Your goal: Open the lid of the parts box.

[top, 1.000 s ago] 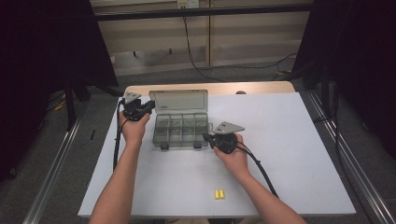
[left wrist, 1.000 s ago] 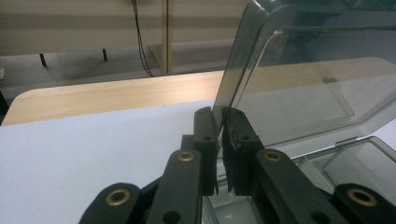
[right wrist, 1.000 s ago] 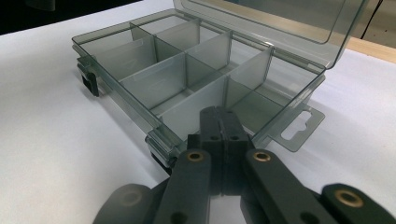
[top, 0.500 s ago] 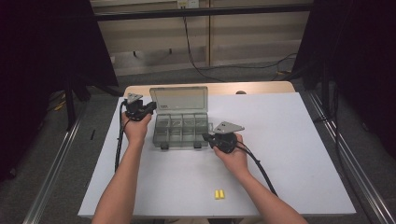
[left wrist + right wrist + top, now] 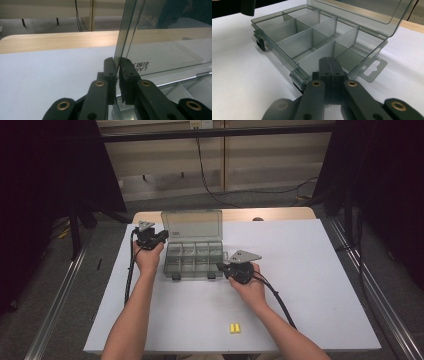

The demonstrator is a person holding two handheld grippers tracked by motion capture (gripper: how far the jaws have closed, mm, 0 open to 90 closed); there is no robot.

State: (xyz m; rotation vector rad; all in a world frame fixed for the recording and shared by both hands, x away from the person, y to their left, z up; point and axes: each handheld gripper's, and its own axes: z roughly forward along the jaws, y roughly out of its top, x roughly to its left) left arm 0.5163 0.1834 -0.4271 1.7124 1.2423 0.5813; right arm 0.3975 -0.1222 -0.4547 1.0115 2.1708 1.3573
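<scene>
While its lid [image 5: 193, 224] stands upright at the far edge, the smoky grey, see-through plastic organizer box [image 5: 193, 257] lies open on the white counter [image 5: 320, 285], towards the far left part of that surface. Thin partitions of the same tinted plastic split its tray into small compartments set in two rows; their full count cannot be read for certain. Two dark latches sit on the front wall of the box, and a flat hang tab with a slot sticks out from one end wall, as the right gripper view shows [image 5: 375, 68]. Printed lettering shows through the lid in the left gripper view.

There is one box, one lid, and two tools. Just left of the box, the left tool [image 5: 117, 65] has its jaws nearly together, pinching the side edge of the raised lid between them. At the box's near right corner, the right tool [image 5: 331, 65] has its jaws fully pressed together with nothing between them, the tips resting against the corner wall of the tray.

Well nearer the person than the box, two small yellow pieces [image 5: 234, 327] lie side by side on the counter.
</scene>
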